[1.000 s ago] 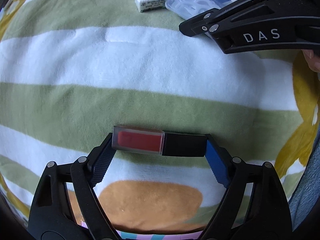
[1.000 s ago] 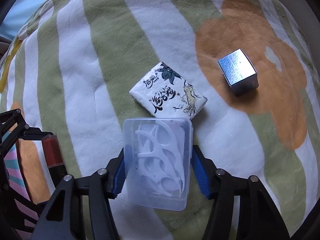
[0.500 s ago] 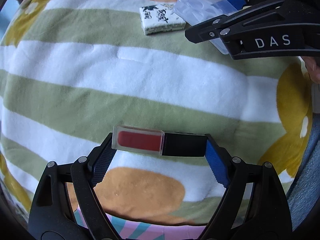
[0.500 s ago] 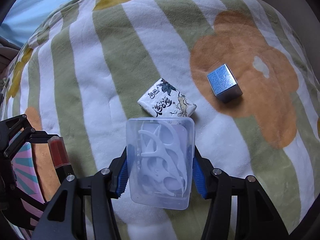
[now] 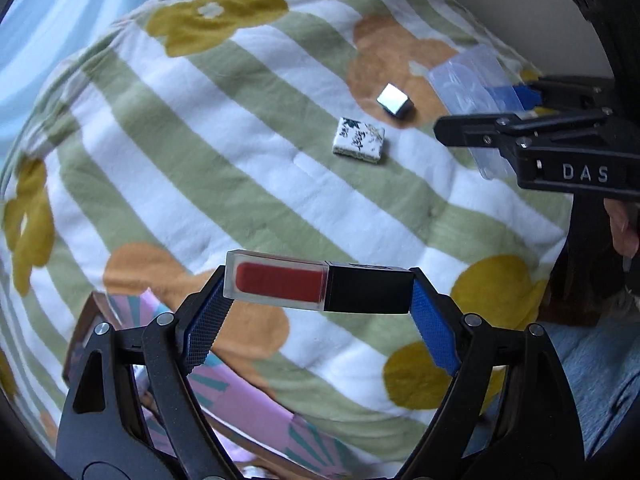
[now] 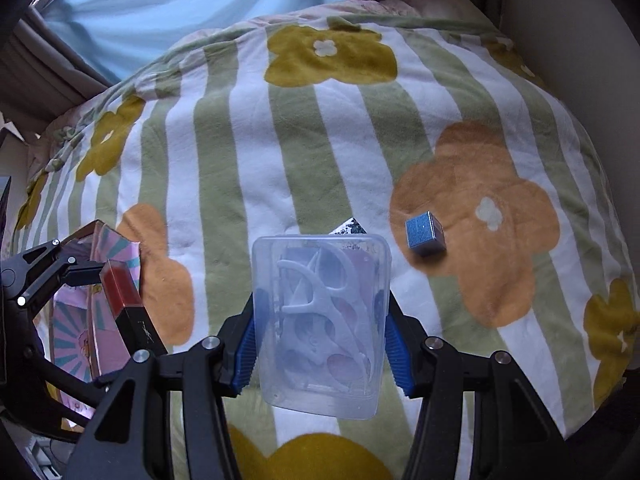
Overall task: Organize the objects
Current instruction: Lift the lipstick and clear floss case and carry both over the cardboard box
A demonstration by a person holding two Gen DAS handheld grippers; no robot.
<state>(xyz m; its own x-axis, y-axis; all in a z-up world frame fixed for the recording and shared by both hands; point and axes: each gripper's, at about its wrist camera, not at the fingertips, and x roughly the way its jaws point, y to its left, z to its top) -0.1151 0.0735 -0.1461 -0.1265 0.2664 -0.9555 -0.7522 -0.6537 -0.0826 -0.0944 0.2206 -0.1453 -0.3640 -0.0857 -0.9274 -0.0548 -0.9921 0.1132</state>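
- left gripper (image 5: 318,300) is clamped end-to-end on the lip gloss tube (image 5: 318,286), lower middle of frame, up off the blanket (image 5: 240,152)
- right gripper (image 6: 320,336) squeezes the clear floss pick box (image 6: 320,328), bottom center
- tissue pack (image 5: 359,141) and silver cube (image 5: 394,99) lie on the blanket, upper right

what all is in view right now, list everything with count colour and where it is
lip gloss tube: 1, red with black cap, held crosswise in left gripper
floss pick case: 1, clear with white picks, held in right gripper
tissue pack: 1, white with dark print, on blanket
small box: 1, silvery blue, on an orange flower
blanket: 1, green and white stripes with flowers
patterned box: 1, pink and teal, near left gripper
left gripper: 1, black, blue pads
right gripper: 1, black, blue pads
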